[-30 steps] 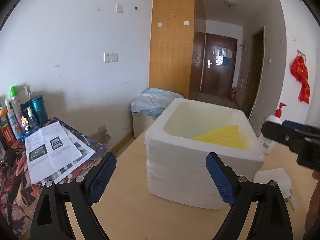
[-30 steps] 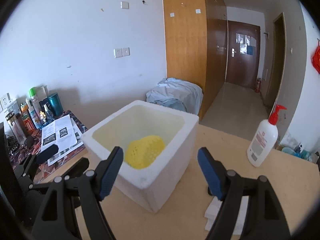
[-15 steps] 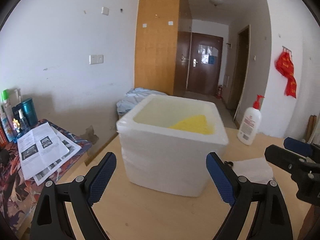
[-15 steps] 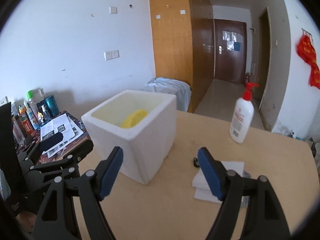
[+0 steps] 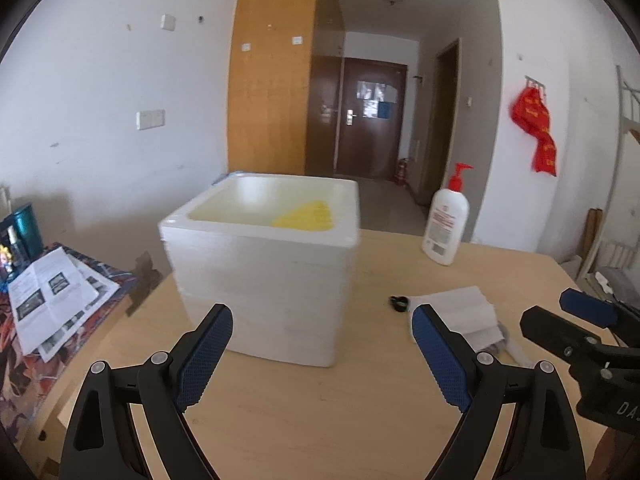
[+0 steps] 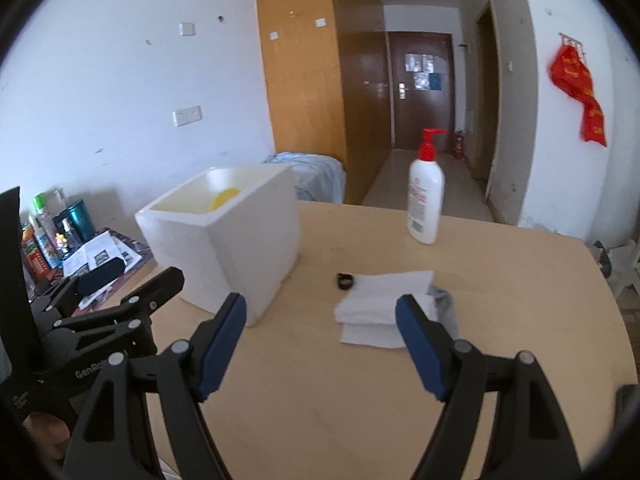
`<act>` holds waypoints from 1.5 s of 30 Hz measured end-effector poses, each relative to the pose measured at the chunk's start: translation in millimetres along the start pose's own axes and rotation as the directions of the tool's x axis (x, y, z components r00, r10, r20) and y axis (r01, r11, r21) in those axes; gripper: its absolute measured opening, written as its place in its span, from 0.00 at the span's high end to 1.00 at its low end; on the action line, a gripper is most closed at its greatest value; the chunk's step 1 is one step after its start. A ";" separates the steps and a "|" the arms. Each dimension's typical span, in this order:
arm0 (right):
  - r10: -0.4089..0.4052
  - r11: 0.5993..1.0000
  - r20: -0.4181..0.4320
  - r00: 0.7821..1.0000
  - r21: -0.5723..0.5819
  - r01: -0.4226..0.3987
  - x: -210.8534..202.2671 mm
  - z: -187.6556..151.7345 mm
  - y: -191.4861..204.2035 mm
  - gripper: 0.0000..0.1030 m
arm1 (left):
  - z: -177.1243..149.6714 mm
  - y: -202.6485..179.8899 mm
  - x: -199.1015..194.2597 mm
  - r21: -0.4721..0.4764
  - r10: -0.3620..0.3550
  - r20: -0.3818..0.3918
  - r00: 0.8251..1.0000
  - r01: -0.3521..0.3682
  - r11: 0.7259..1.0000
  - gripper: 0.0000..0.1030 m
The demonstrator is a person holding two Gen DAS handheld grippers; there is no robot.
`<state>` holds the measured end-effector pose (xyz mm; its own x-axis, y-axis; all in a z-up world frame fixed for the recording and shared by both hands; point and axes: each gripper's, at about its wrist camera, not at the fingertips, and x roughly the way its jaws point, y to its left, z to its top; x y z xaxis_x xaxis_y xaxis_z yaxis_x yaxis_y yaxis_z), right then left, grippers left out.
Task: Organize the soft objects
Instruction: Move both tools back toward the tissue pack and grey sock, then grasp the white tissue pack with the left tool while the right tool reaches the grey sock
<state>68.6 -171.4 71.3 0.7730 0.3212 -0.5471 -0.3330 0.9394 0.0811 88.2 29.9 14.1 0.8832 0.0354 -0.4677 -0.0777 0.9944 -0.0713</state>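
Note:
A white foam box (image 5: 264,276) (image 6: 236,236) stands on the light wooden table (image 5: 320,408) with a yellow soft thing (image 5: 306,220) (image 6: 225,197) inside it. A folded white cloth (image 6: 380,304) (image 5: 460,312) lies flat to the box's right, with a grey piece (image 6: 442,300) under its far edge. My left gripper (image 5: 322,354) is open and empty, short of the box's near wall. My right gripper (image 6: 320,340) is open and empty, just before the cloth; its right pad overlaps the cloth's near corner in the picture.
A small black ring (image 6: 345,280) lies by the cloth. A white pump bottle with a red top (image 6: 425,196) stands at the table's far side. Left of the table a lower surface holds papers (image 5: 52,300) and bottles (image 6: 44,228).
Both grippers have drawn back from the box and swung right, and the box has shrunk in both views. The cloth, ring and pump bottle have come into view. The jaws kept their width.

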 end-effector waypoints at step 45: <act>-0.126 0.981 -0.133 0.983 0.129 0.143 52.5 -16.6 -121.3 0.22 | -19.8 -123.5 115.3 0.181 -0.311 -0.280 0.908 0.368 0.912 0.11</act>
<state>140.7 -270.5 19.0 0.7302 0.1817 -0.6586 -0.1464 0.9832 0.1089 190.5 -90.7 -48.5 0.6971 -0.3047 -0.6490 0.3381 0.9379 -0.0772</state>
